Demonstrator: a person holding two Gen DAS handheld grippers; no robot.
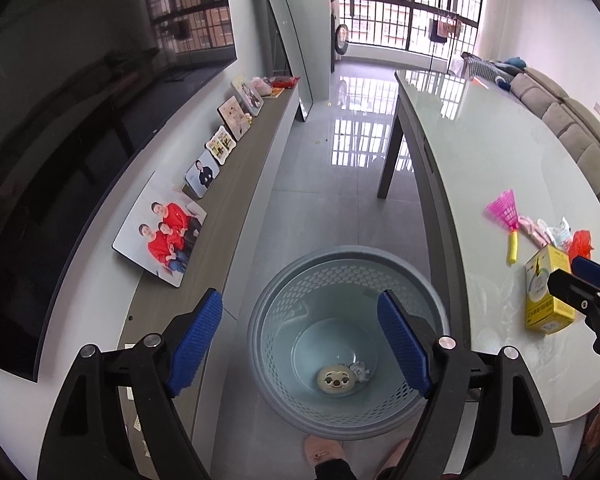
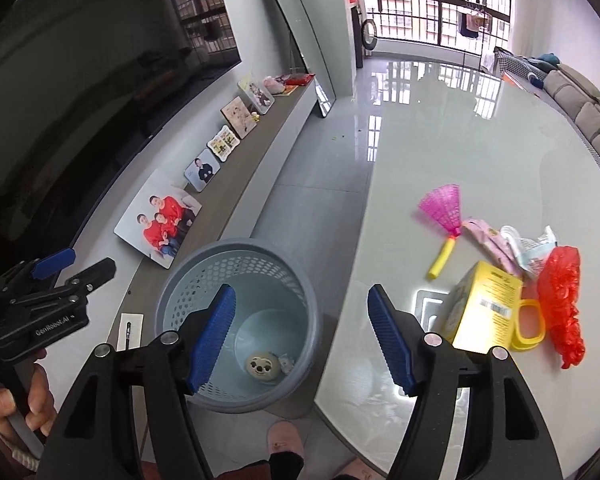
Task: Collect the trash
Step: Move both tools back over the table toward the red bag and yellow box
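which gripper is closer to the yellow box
Right. The right gripper hangs by the table edge, just left of the yellow box. The left gripper is over the bin, farther from the box.

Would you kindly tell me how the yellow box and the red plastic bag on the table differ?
The yellow box is rigid with flat printed faces; the red plastic bag is soft and crumpled. The box carries a barcode; the bag looks plain and translucent. The box lies nearer the blue basket than the bag. Both rest on the pale table, uncollected.

Open right tool (image 2: 302, 334), basket (image 2: 236, 402), yellow box (image 2: 484, 308)
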